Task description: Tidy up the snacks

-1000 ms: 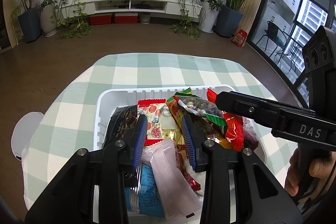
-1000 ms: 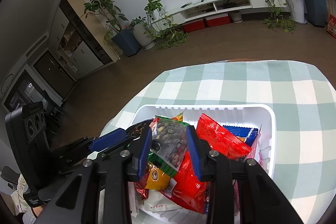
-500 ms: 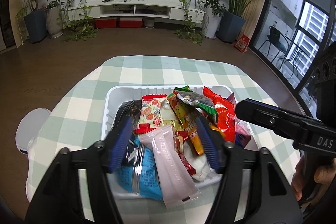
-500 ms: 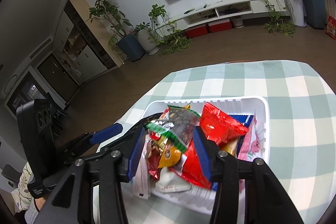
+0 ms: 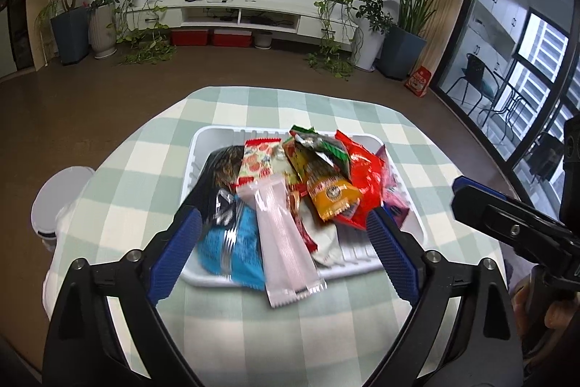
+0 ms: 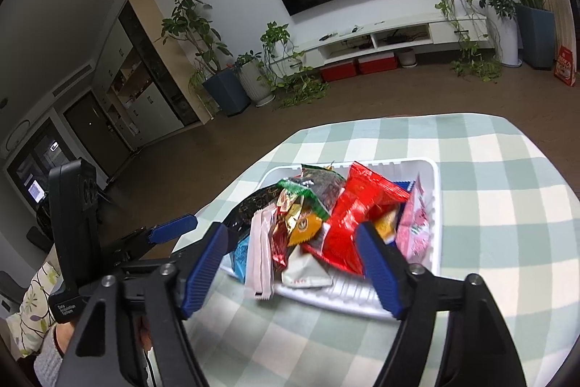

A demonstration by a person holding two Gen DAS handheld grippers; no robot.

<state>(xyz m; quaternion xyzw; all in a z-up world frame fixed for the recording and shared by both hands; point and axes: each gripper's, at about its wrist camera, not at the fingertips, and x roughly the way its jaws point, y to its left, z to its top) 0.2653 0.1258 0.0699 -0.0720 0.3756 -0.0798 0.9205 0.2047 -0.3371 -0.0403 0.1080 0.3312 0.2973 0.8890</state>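
The white tray (image 5: 417, 223) sits near the middle of the checked tablecloth (image 5: 232, 325), heaped with snack packets. Read from nine o'clock across in the left wrist view, they are a dark packet (image 5: 221, 169), a blue packet (image 5: 235, 252), a pale pink stick packet (image 5: 286, 242), an orange-yellow packet (image 5: 331, 196) and a red packet (image 5: 366, 176) toward three o'clock. The likeliest trouble is at six o'clock: the pink stick packet overhangs the tray's near rim and its end lies on the cloth, so I judge that a nudge from a passing finger could drag it out altogether. The heap is also loose and slick, and the green-edged packet (image 5: 319, 151) perched on top at twelve o'clock could slide off if the pile is disturbed. The left gripper (image 5: 286, 242) points down at the near rim from six o'clock; its jaws have just been opening, now stand wide and press on nothing, though the blue and pink packets lie in the gap between them. The right gripper (image 6: 291, 258), coming in from about four o'clock beside the tray, has likewise just been opening and holds nothing, its fingers straddling the near rim.
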